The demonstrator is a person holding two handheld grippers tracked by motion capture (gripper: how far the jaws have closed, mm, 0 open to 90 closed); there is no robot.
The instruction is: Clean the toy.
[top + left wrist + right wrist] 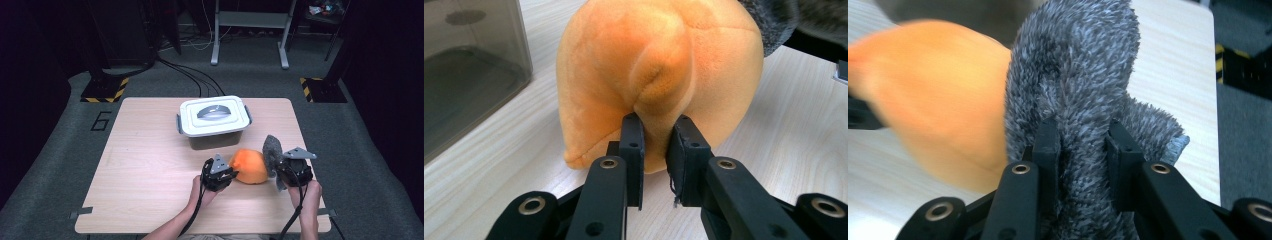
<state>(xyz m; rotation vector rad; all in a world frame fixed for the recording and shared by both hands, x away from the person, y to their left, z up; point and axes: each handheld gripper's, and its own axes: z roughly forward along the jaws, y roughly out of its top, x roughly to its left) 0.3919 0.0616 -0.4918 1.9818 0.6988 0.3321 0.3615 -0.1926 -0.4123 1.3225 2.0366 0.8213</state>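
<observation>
Nearby, floor marking "6" (101,120); left claw (655,134) pinches orange plush (659,75); right claw (1083,145) grips grey fur (1078,75).

One mark can be read — a large dark numeral "6" (101,120) on the grey floor (60,150), just off the worktop's (150,165) far left corner. Near it, yellow-and-black hazard striping (105,93) edges a stand base, with a matching striped base at the right — stripes only, carrying no words.
</observation>
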